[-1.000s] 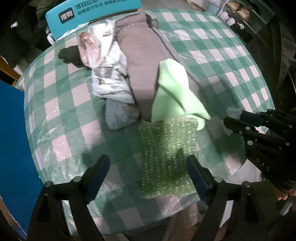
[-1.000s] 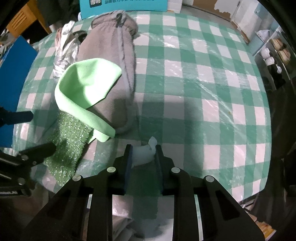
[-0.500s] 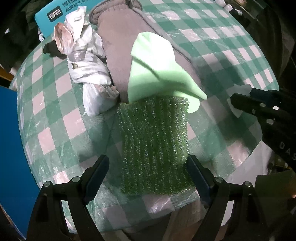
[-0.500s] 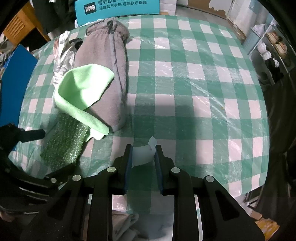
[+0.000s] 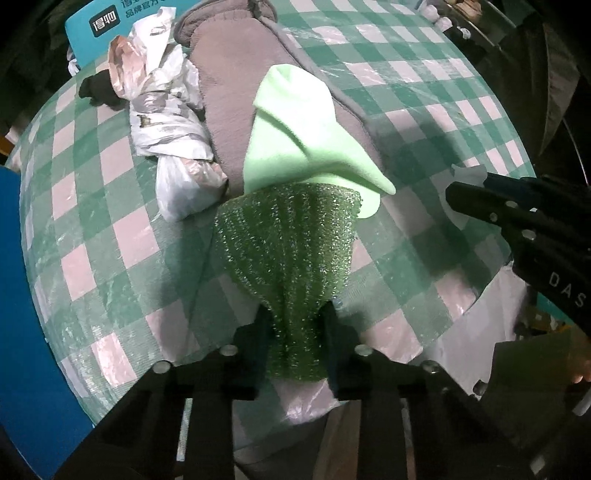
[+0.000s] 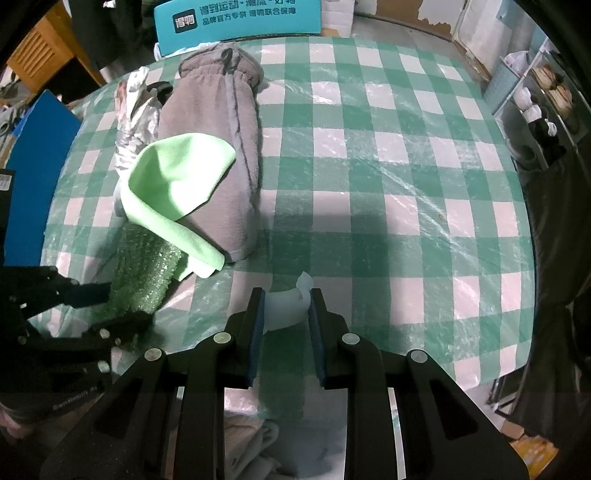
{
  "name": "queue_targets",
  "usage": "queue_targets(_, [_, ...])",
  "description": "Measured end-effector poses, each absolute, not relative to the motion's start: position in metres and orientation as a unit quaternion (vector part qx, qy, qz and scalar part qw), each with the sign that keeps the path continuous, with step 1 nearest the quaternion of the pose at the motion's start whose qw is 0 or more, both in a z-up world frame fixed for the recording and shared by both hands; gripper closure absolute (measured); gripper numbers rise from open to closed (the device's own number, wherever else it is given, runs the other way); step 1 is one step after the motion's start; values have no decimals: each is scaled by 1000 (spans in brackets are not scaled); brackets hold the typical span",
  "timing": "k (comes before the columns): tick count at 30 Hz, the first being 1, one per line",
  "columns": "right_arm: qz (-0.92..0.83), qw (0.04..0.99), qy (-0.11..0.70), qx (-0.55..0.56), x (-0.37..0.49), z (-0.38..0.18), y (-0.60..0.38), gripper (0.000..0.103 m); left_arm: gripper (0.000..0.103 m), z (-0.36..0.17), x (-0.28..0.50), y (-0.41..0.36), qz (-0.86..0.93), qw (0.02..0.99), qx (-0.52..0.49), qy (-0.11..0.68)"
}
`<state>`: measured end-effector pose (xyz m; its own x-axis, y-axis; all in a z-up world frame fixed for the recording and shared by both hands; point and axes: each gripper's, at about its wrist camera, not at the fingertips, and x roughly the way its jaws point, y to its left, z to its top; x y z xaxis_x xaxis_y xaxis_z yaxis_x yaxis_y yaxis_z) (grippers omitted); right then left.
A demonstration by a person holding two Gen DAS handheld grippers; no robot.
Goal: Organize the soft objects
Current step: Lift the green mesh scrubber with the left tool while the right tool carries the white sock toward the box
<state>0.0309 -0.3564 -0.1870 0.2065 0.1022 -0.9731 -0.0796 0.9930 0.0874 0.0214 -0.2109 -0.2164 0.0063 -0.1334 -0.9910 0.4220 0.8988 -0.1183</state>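
Observation:
A sparkly green scrubbing cloth (image 5: 288,240) (image 6: 144,273) lies near the table's front edge, bunched and pulled into a fan. My left gripper (image 5: 297,321) (image 6: 110,306) points down and its jaws are closing on the cloth's near end, with the pads pinching it. The cloth's far edge is tucked under a light green cloth (image 5: 295,136) (image 6: 177,177). That one is draped over a folded grey fleece garment (image 5: 229,74) (image 6: 221,110). My right gripper (image 6: 286,295) (image 5: 476,199) is shut on a crumpled white tissue (image 6: 286,306) (image 5: 467,173) just above the checked tablecloth (image 6: 369,184).
A crumpled silver-white plastic bag (image 5: 166,122) and a small black item (image 5: 96,88) lie left of the grey garment. A teal printed box (image 6: 240,18) stands at the far edge. A blue panel (image 5: 18,295) is at the left. Shelves (image 6: 546,92) stand at the right.
The left gripper's wide-open jaws have closed on the near end of the sparkly green cloth, bunching it. The right gripper still holds the tissue in the same place.

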Motion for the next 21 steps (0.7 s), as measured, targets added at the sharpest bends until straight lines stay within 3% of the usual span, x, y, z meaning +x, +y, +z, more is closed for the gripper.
queue_targets(21, [76,800,595,3,23,-149,-347,81,84,-153,19,-184,-186,753,118,620])
